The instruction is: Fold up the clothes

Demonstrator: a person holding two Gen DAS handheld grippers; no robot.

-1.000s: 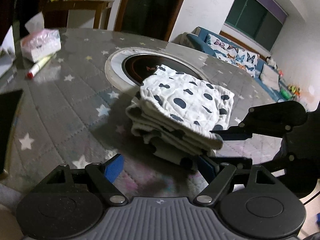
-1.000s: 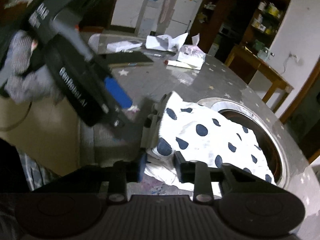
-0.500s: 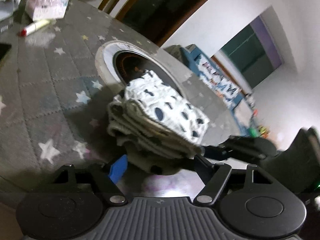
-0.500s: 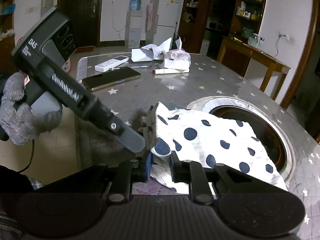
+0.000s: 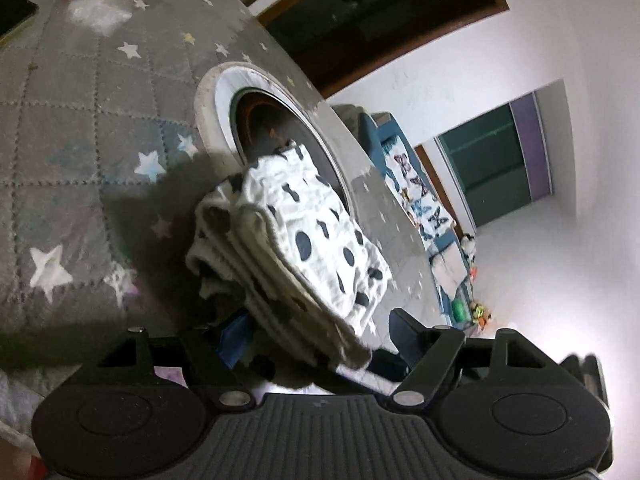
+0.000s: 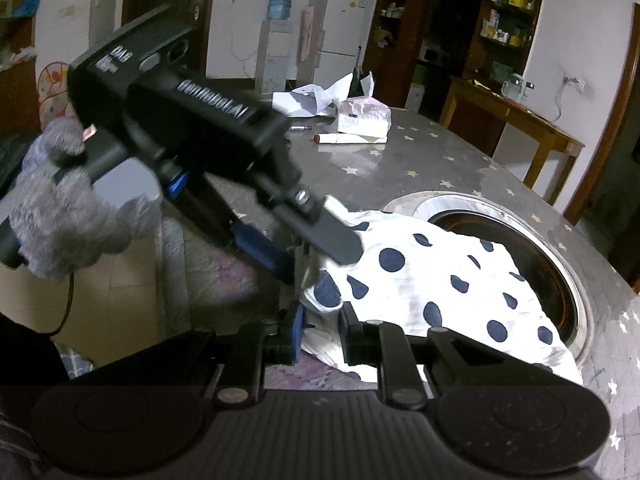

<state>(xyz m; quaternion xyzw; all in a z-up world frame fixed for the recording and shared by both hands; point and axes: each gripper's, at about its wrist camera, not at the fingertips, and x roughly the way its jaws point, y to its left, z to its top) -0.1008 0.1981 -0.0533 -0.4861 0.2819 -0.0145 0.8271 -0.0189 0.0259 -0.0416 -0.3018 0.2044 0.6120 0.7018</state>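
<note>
A white cloth with dark blue dots (image 5: pixel 312 220) lies folded in a thick stack on the grey star-patterned table (image 5: pixel 80 120), partly over a round recessed hob (image 5: pixel 272 120). My left gripper (image 5: pixel 320 340) is rolled onto its side and stands open around the stack's near corner. In the right wrist view, one finger of the left gripper (image 6: pixel 320 260) lies over the cloth (image 6: pixel 440 280) and its blue-padded finger is at the lower edge. My right gripper (image 6: pixel 321 330) is shut on the cloth's near edge fold.
A gloved hand (image 6: pixel 60 220) holds the left gripper at the table's edge. A tissue pack (image 6: pixel 364 120), crumpled paper and a red-capped marker (image 6: pixel 344 139) lie at the far side. A dark phone (image 5: pixel 12 12) lies there too. A wooden side table and a sofa (image 5: pixel 420 208) stand beyond.
The left gripper has rolled onto its side and moved in around the stack's corner. The right gripper keeps its hold on the cloth's edge and has barely moved.
</note>
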